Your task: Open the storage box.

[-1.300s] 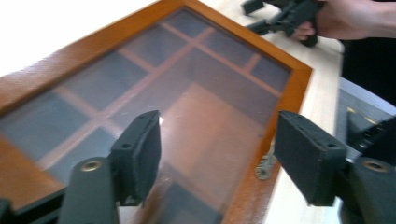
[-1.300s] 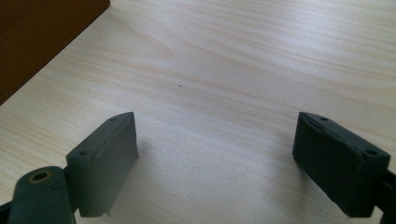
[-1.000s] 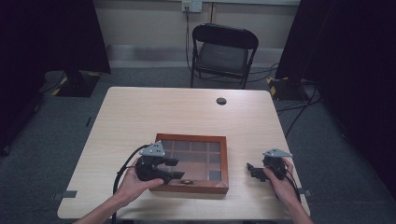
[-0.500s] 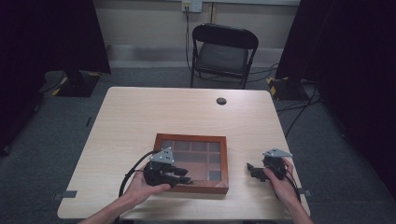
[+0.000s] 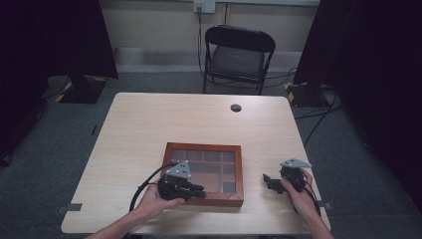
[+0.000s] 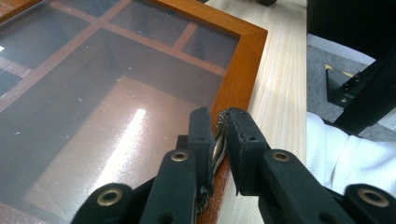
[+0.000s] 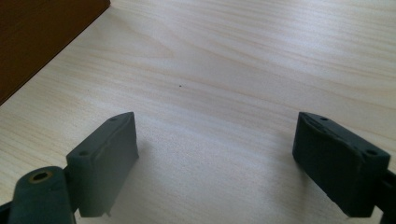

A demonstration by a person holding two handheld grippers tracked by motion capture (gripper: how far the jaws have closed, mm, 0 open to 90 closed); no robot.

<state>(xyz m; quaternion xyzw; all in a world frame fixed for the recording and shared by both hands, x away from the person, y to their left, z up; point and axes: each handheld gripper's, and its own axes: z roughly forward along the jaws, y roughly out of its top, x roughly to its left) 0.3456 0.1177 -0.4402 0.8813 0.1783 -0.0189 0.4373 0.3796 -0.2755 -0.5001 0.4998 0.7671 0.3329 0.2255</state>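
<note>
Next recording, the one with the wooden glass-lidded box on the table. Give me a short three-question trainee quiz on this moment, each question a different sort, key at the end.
1. True or false: the right gripper has its jaws closed on the box.
2. Multiple choice: what sits between the jaws of the left gripper? A) a metal clasp on the front edge of the wooden box; B) a cable; C) nothing.
3. Short answer: what stands on the floor beyond the far edge of the table?

Key
1. False. Its jaws are wide apart over bare tabletop, to the right of the box.
2. A. The jaws have just been closing and now pinch the clasp.
3. A black folding chair.
</note>
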